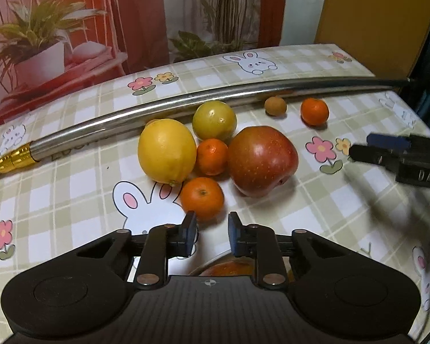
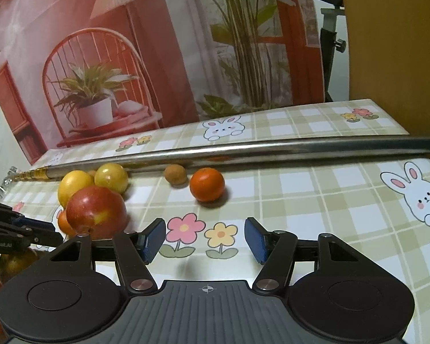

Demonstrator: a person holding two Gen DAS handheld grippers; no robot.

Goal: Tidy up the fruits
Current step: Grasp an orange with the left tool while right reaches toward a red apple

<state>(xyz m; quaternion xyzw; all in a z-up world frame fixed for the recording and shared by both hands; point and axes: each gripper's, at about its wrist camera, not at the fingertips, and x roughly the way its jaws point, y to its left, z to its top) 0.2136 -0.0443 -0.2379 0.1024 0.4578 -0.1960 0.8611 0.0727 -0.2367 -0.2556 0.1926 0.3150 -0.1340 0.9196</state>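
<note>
We see the left gripper (image 1: 212, 229) with its jaws drawn almost together, only a narrow slot between the blue pads and nothing in it. It hangs over the rabbit-and-flower tablecloth (image 1: 57, 189), tilted down. Just ahead of its tips lies a small mandarin (image 1: 202, 197), close to the pads but apart from them.

The fruit sits in a tight cluster beyond that: a large lemon (image 1: 166, 150) on the left, a red apple (image 1: 262, 160) on the right and a second mandarin (image 1: 212, 156) wedged between the two. Behind these a yellow-green round fruit (image 1: 214, 120) lies against a long metal pipe (image 1: 243, 90) that runs across the table. Further right, set apart from the cluster, a little brown fruit (image 1: 275, 106) lies just beside the pipe, with a third mandarin (image 1: 314, 111) near it.

Under the left gripper's body we catch a pale curved rim with something orange inside – possibly a bowl holding fruit, though too much is hidden to be sure.

The right gripper (image 2: 205, 238) has its jaws spread wide and empty, poised above the printed pink and yellow flowers. The apple lies off to its left and the lone mandarin well ahead – it touches neither. A printed backdrop (image 2: 129, 57) showing a red chair and a potted plant stands behind the table
</note>
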